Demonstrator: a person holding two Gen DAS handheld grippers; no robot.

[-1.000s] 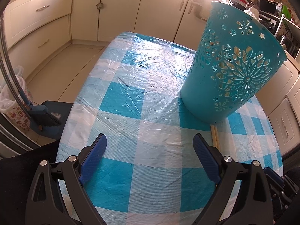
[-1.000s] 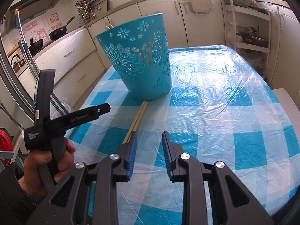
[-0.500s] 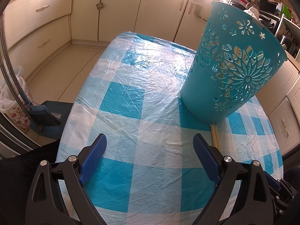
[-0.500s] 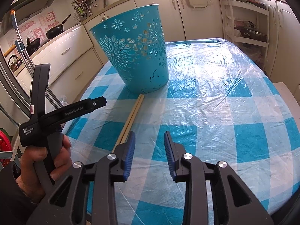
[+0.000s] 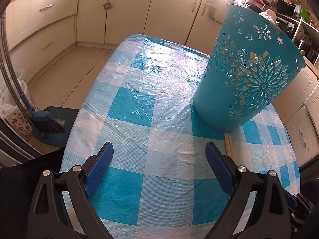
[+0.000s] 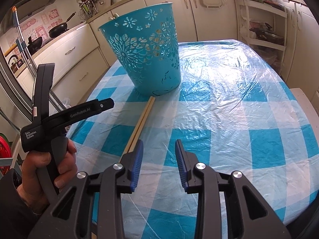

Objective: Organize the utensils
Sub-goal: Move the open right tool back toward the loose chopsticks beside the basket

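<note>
Item: right claw. Over the last second it had drawn back and risen from the chopsticks, and its jaws had parted from a narrow gap to a moderate one, holding nothing. The near end of the pair passed under its left finger; whether they touched could not be told. Judged meaning: an approach being lined up, the grasp not yet made.

Item: chopsticks. Lay flat on the counter, side by side, far ends touching the foot of the teal basket (pale sticks showed through its cut-outs, apparently utensils stored already).

Item: left claw. Unchanged; jaws wide apart and empty, hovering over the counter near its front edge, basket ahead to its right.

Item: left hand, fist wrapped around the grip.
</note>
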